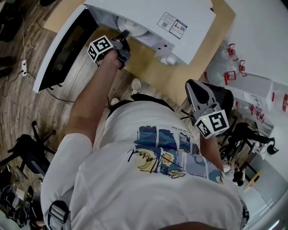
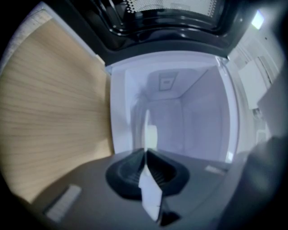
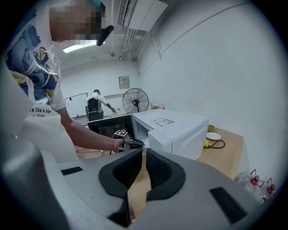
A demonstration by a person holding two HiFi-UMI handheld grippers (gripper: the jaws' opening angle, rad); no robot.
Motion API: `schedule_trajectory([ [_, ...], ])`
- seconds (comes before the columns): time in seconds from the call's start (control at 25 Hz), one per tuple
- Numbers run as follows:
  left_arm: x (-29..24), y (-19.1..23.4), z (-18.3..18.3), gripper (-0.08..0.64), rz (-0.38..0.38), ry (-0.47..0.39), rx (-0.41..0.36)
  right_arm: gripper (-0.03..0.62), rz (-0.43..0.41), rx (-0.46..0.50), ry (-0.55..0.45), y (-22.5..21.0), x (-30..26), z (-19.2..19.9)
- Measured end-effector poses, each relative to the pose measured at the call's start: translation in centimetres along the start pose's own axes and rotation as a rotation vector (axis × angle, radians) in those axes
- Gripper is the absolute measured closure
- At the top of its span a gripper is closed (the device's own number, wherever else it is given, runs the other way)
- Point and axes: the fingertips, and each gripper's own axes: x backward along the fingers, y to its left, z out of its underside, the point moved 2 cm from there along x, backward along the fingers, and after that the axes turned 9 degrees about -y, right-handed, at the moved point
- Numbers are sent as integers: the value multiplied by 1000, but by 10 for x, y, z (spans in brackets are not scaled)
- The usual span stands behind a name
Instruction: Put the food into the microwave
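The white microwave (image 1: pixel 148 13) stands on a wooden table, its dark-windowed door (image 1: pixel 63 47) swung open to the left. My left gripper (image 1: pixel 124 35) reaches into the open front. In the left gripper view it (image 2: pixel 146 155) is shut on the rim of a thin white plate (image 2: pixel 146 130), seen edge-on before the pale cavity (image 2: pixel 184 117). No food on the plate shows in any view. My right gripper (image 1: pixel 191 85) hangs back at my right side, near the table's corner. Its jaws (image 3: pixel 144 155) are shut with nothing between them.
The wooden table (image 1: pixel 150 63) extends in front of and beside the microwave. Behind the microwave lie a small white dish (image 3: pixel 213 135), a yellow item and a black cable. Red-clipped plastic pieces (image 1: pixel 234 51) sit at the right. Stands and gear (image 1: pixel 27 150) crowd the floor. A person (image 3: pixel 95 108) and a fan (image 3: pixel 135 99) are far off.
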Motion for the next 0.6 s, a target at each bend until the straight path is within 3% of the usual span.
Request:
schedule_trajectory([
  [0.28, -2, -2, 1, 532, -63, 38, -67, 565, -11, -1, -6, 3, -4, 0],
  [0.44, -1, -5, 0, 517, -94, 27, -144, 565, -14, -1, -7, 3, -3, 1],
  [0.6, 0, -13, -3, 457, -116, 21, -262, 565, -15, 2, -14, 3, -2, -1],
])
